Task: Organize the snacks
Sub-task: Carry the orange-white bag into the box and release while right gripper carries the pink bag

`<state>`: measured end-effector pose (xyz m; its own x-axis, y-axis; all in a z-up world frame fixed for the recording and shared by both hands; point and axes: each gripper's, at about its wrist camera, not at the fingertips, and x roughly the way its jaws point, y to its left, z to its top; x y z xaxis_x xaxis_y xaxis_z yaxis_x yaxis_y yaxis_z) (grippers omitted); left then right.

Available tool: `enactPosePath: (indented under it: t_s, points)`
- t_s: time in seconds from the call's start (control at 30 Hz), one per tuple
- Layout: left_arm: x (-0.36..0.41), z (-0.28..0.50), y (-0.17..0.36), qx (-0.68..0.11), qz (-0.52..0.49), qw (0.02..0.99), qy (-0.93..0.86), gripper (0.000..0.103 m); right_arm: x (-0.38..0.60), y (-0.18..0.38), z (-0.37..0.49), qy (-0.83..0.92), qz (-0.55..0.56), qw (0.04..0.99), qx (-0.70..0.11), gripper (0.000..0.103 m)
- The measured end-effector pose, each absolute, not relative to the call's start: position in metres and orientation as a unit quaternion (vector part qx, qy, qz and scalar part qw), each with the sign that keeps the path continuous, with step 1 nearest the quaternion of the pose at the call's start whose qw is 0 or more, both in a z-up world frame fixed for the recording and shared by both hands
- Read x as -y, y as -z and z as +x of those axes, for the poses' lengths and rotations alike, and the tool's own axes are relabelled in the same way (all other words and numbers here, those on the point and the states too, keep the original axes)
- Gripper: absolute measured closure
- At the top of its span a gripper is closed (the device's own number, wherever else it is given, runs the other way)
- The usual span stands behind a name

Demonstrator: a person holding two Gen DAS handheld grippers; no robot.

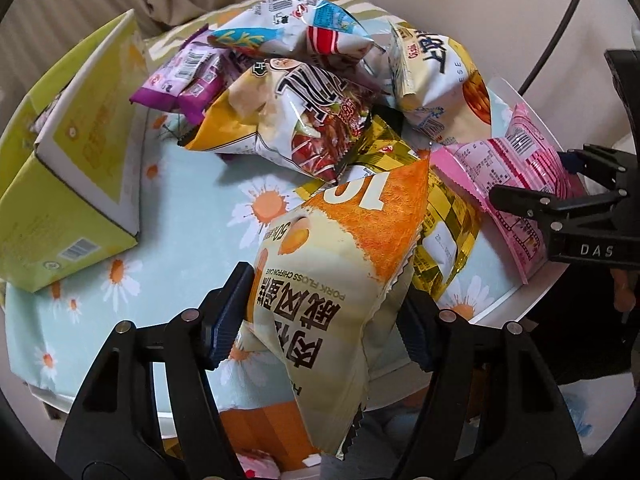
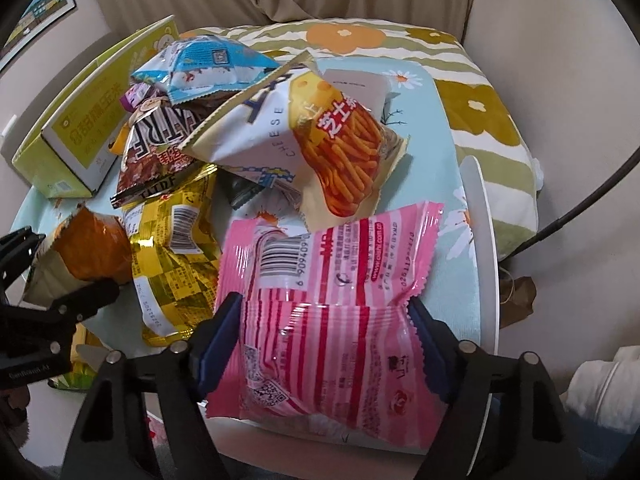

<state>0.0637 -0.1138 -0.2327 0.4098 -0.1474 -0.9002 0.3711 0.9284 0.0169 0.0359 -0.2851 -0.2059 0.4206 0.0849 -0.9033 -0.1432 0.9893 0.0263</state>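
Left wrist view shows our left gripper clamped on the pork floss cake bag at the table's near edge; our right gripper pinches the pink packet. Both grasps seem made, so next we lift both bags clear, probably toward the green box.

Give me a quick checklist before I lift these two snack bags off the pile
1. Left gripper pads pressing the cream-and-orange pork floss cake bag: ok.
2. Right gripper pads pinching the pink striped plastic snack bag: ok; the bag creases at both pads.
3. Pink bag free of neighbours: not ok; the white cheese-stick bag overlaps its far edge.
4. Cake bag free of the gold checkered foil bag: cannot tell; they touch.
5. Yellow-green cardboard box reachable: ok.
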Motion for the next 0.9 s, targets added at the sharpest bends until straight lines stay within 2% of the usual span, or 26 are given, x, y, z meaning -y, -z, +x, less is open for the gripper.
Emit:
enactPosePath:
  t_s: [0.17, 0.6, 0.9]
  points:
    - [0.109, 0.065, 0.228, -0.525, 0.091, 0.833, 0.150, 0.042, 0.287, 0.200, 0.031, -0.070, -0.020, 0.846, -0.529, 0.041]
    - [0.097, 0.056, 0.207, -0.516, 0.058, 0.844, 0.134, 0.048, 0.290, 0.167, 0.014, -0.076, -0.006, 0.861, -0.502, 0.041]
    - [0.079, 0.043, 0.146, -0.473, 0.023, 0.872, 0.122, 0.048, 0.282, 0.113, 0.007, -0.087, -0.005, 0.879, -0.468, 0.041]
